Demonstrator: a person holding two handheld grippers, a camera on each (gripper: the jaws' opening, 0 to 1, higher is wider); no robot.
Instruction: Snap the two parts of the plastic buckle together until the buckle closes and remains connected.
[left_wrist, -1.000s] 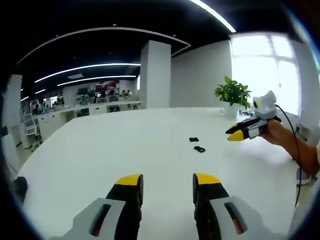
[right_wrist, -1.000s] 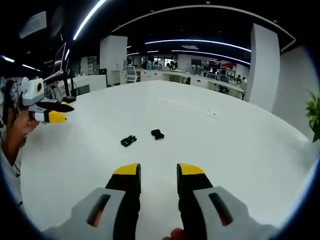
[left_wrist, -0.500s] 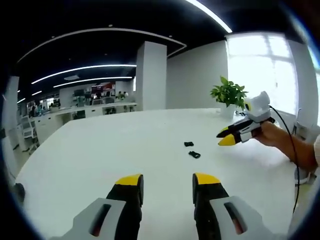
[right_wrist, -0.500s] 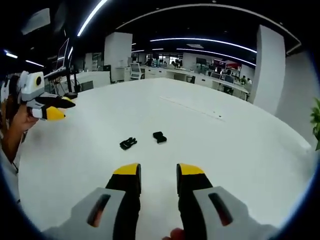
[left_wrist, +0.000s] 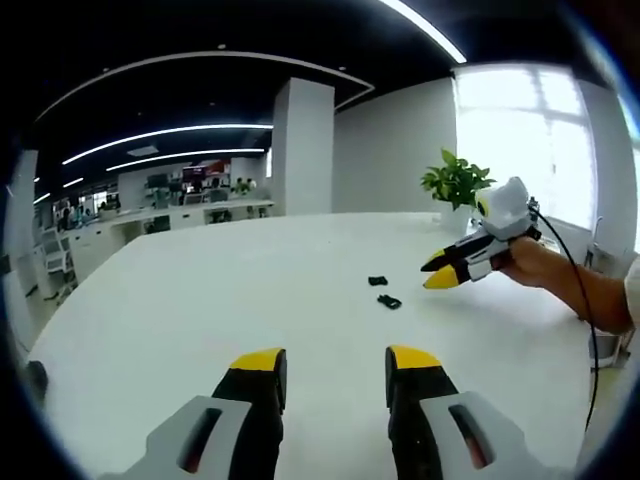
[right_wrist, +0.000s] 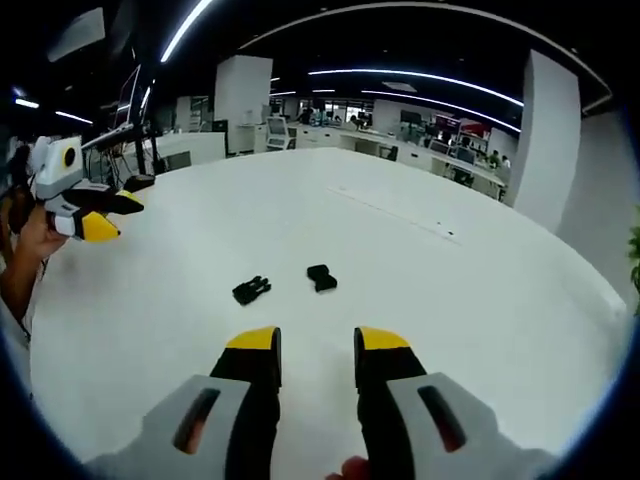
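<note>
Two halves of a black plastic buckle, lying apart on a large white table (right_wrist: 480, 300), well in from every edge. In the right gripper view: pronged buckle half (right_wrist: 251, 290) and socket buckle half (right_wrist: 321, 277) near each other, not touching, both beyond the right gripper (right_wrist: 316, 345). Right gripper's yellow-tipped jaws parted with a moderate gap, nothing between them, hovering above the table short of the parts. Left gripper (right_wrist: 112, 214) seen at the left of that view, held in a hand (right_wrist: 25, 255), over the table's left edge; jaws a little apart, empty.

In the left gripper view: the same two halves small, mid-table, socket half (left_wrist: 377, 281) farther, pronged half (left_wrist: 389, 301) nearer. Left gripper (left_wrist: 335, 362) jaws spread moderately, empty. Right gripper (left_wrist: 437, 270) coming in from the right, just beside the parts. Potted plant (left_wrist: 456, 185) near the far edge.
</note>
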